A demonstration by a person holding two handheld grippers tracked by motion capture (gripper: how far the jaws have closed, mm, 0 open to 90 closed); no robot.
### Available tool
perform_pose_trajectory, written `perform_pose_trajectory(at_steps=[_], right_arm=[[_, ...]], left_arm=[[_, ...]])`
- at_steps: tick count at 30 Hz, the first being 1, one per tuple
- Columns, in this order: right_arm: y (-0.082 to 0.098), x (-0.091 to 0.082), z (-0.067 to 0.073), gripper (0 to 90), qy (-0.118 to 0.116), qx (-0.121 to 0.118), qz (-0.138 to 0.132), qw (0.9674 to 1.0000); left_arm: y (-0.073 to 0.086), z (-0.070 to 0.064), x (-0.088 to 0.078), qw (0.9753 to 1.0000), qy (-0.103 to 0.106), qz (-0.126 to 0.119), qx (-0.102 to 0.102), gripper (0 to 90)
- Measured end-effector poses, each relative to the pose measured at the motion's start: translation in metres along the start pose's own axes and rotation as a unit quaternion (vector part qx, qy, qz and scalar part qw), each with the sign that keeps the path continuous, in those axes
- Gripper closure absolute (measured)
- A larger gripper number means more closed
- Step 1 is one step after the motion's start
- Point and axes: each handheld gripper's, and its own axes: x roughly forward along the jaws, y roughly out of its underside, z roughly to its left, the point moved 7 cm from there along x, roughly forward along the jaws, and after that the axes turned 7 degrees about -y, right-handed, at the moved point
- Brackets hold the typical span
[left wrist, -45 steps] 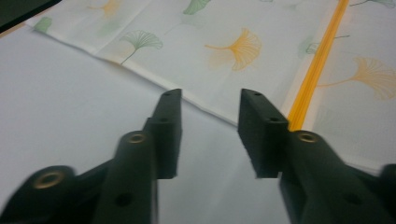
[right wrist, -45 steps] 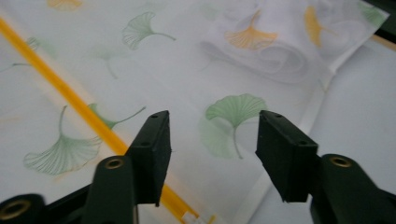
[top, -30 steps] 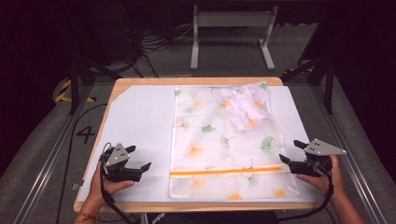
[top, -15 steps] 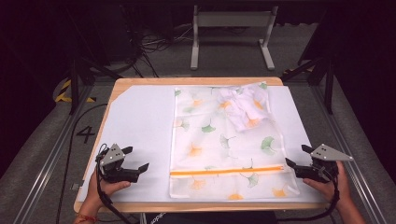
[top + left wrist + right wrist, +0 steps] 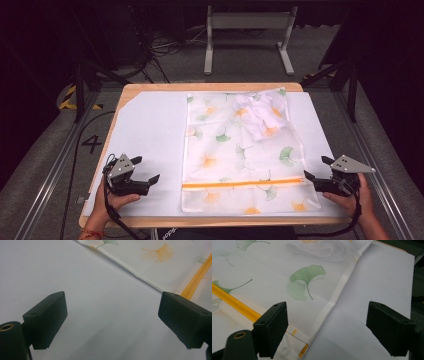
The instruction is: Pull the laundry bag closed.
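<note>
- Nearest us, we hold the left gripper over the white sheet near the table's front left corner; its jaws are spread wide with only bare sheet between them, just left of the bag.
- At the front right, we hold the right gripper with its jaws also spread apart and gripping nothing; they point toward the bag's right edge beside the zipper's end.
- In the right gripper view, that gripper's left jaw sits over the bag's hem where the orange zipper ends, the other over plain sheet.
- We see the mesh bag, printed with green and orange ginkgo leaves, lying flat along the middle of the sheet, the zipper crossing it near the front.
- Farther back, a crumpled white cloth shows through the bag at its far right corner.
</note>
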Motion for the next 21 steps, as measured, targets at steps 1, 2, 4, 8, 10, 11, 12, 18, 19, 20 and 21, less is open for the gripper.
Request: perform_pose_trajectory(at_steps=[1, 2, 4, 8, 10, 11, 12, 18, 19, 20, 21], right_arm=[[0.0002, -0.0001, -0.0003, 17.8, 0.0, 0.001, 0.0, 1.0], [0.0004, 0.0, -0.001, 17.8, 0.002, 0.003, 0.001, 1.0], [0.0009, 0.0002, -0.0017, 18.1, 0.001, 0.008, 0.0, 1.0], [0.002, 0.0014, -0.0018, 18.0, 0.003, 0.008, 0.005, 0.9999], [0.0017, 0.0016, -0.0015, 17.8, 0.001, 0.011, 0.004, 0.9999], [0.0013, 0.0016, -0.0009, 17.6, -0.003, 0.012, 0.002, 0.9999], [0.0013, 0.0018, -0.0008, 17.7, -0.002, 0.011, 0.003, 0.9999], [0.0016, 0.0021, -0.0011, 17.4, -0.001, 0.012, 0.005, 0.9999], [0.0015, 0.0022, -0.0011, 17.4, 0.0, 0.013, 0.005, 0.9999], [0.0016, 0.0022, -0.0013, 17.4, 0.002, 0.012, 0.006, 0.9999], [0.0019, 0.0021, -0.0012, 17.4, 0.001, 0.011, 0.006, 0.9999]], left_arm=[[-0.0001, -0.0002, 0.0001, 1.0, 0.0, 0.0, 0.001, 9.6], [-0.0001, -0.001, 0.0001, 1.0, 0.002, 0.0, -0.002, 9.6], [0.0, -0.0009, -0.0002, 1.0, -0.001, 0.003, 0.0, 9.6], [0.0003, -0.0007, 0.0001, 1.0, -0.002, 0.005, 0.005, 9.7], [0.0003, -0.0003, 0.0007, 1.0, -0.002, 0.005, 0.006, 9.7], [0.0003, -0.0006, 0.001, 1.0, -0.001, 0.005, 0.002, 9.7], [0.0002, -0.0004, 0.0011, 1.0, 0.0, 0.006, 0.003, 9.7], [0.001, -0.0023, 0.0022, 0.9999, 0.002, 0.009, 0.004, 9.7], [0.0006, -0.0022, 0.0021, 0.9999, 0.001, 0.009, 0.007, 9.7], [0.0001, -0.0025, 0.0021, 1.0, 0.0, 0.007, 0.005, 9.7], [0.0001, -0.0025, 0.0021, 1.0, 0.0, 0.007, 0.005, 9.7]])
